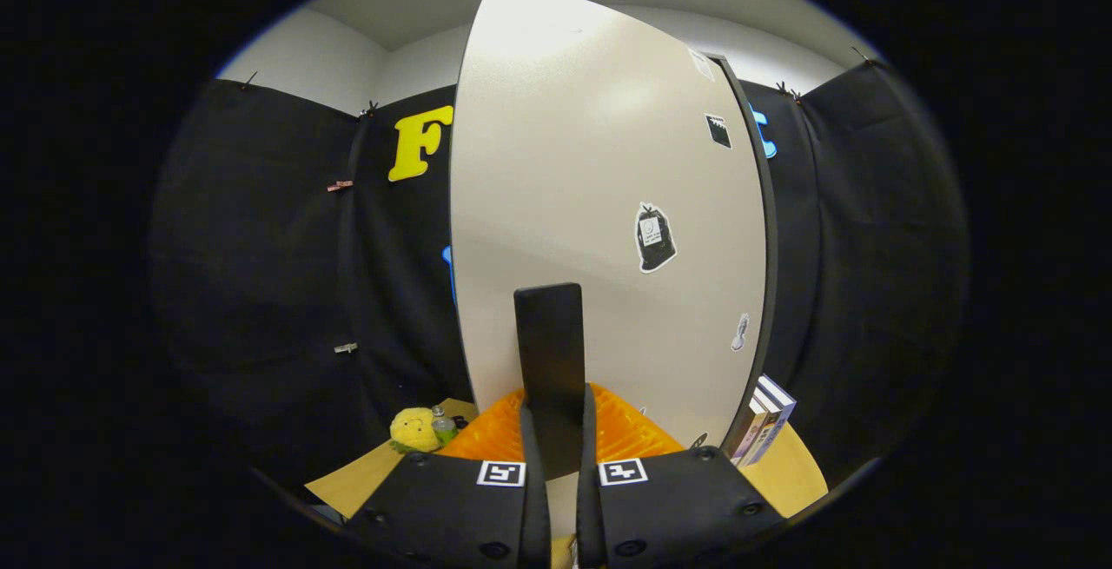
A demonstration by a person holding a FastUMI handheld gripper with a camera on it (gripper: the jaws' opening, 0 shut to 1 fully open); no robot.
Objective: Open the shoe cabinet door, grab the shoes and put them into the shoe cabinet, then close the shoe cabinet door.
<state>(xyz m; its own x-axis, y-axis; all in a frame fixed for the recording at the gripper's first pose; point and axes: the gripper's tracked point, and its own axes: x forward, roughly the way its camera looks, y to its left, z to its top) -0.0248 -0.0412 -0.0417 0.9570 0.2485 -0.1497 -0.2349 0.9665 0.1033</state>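
Clamping the dark handle (548, 352) at lower centre, the gripper (556, 430) holds fingers nearly closed — swing the cabinet door (599, 204) steadily, following its hinge arc.

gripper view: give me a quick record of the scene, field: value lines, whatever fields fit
gripper: gripper, fingers close together with a dark flat handle between them; both appear to press on it
door: white cabinet door, seen close up just beyond the fingers
door markings: several stickers, one like a black bag
below the fingers: orange ridged object
surface: tan tabletop
left of door: yellow plush toy, small bottle beside it
right of door: stacked books
shoes: none identifiable
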